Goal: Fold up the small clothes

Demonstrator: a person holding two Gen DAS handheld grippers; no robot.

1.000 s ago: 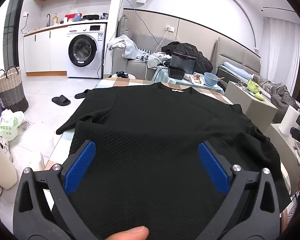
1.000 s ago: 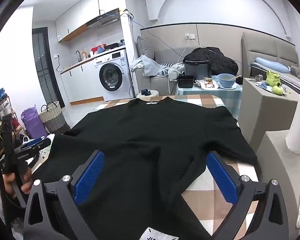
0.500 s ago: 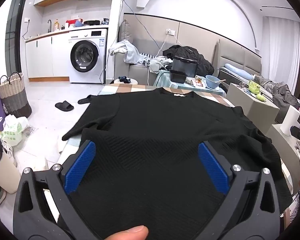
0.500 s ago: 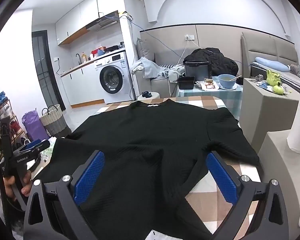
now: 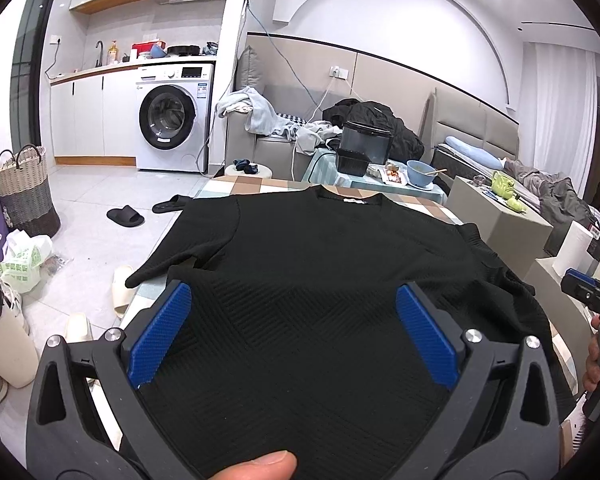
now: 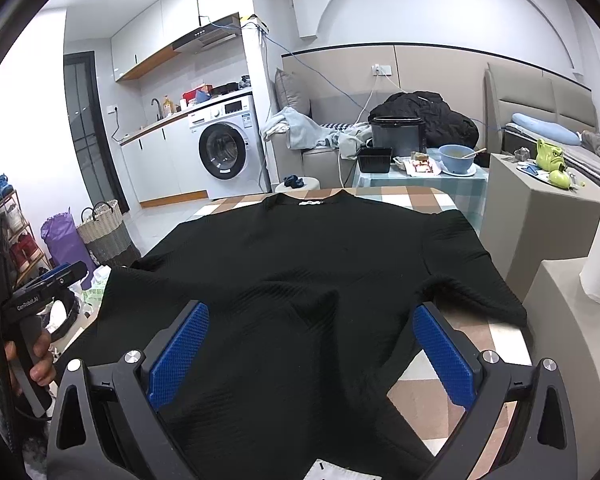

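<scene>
While both of my tools hang over the near hem, the black sweater [image 5: 324, 264] lies spread flat on the checkered table [image 6: 432, 196], collar at the far edge and hem toward me. My left gripper [image 5: 292, 336] has its blue fingers [image 5: 160, 340] spread wide with nothing between them but knit below; my right gripper [image 6: 308, 352] is likewise released, its fingers [image 6: 440, 356] splayed above the sweater's near right corner. Relative to the sweater, the left sleeve [image 5: 180, 252] droops past the table's left edge, and the right sleeve [image 6: 472, 292] lies on the cloth near the right edge. Bare checkered tabletop shows beyond the collar and beside the right hem. A grey block [image 6: 540, 216] stands just past the sweater's right side.
</scene>
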